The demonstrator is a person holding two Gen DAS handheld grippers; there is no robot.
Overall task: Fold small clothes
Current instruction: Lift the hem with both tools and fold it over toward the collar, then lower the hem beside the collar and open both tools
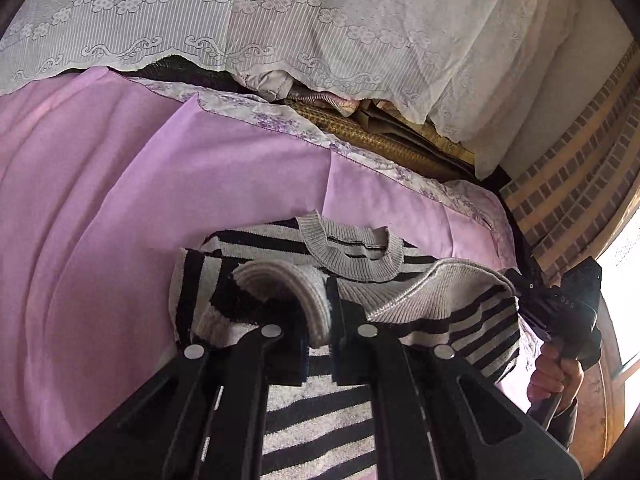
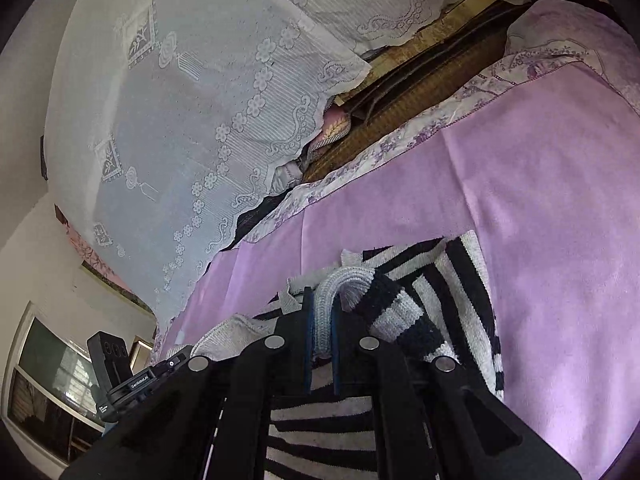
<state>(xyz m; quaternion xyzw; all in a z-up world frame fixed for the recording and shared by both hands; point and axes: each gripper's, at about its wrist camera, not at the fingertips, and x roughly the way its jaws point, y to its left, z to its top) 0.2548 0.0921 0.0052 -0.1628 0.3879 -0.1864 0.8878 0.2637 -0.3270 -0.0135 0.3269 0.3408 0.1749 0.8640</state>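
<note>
Your left gripper (image 1: pixel 320 320) and right gripper (image 2: pixel 322 332) are each clamped on the grey ribbed hem of a black-and-white striped sweater (image 1: pixel 400 264), lifting that edge above the purple sheet (image 1: pixel 120 200). The sweater's collar end lies on the sheet, on the side toward the white lace cover (image 1: pixel 280 20). Your hand (image 1: pixel 554 376) grips the right tool's handle.

A bed spread with a lilac sheet (image 1: pixel 120 184) (floral trim along its far edge) sits below white lace curtains (image 1: pixel 280 20), with a woven golden mat (image 1: pixel 380 140) between them, a brick-patterned wall (image 1: pixel 580 184) beside it and bright daylight from a window (image 2: pixel 52 384).
</note>
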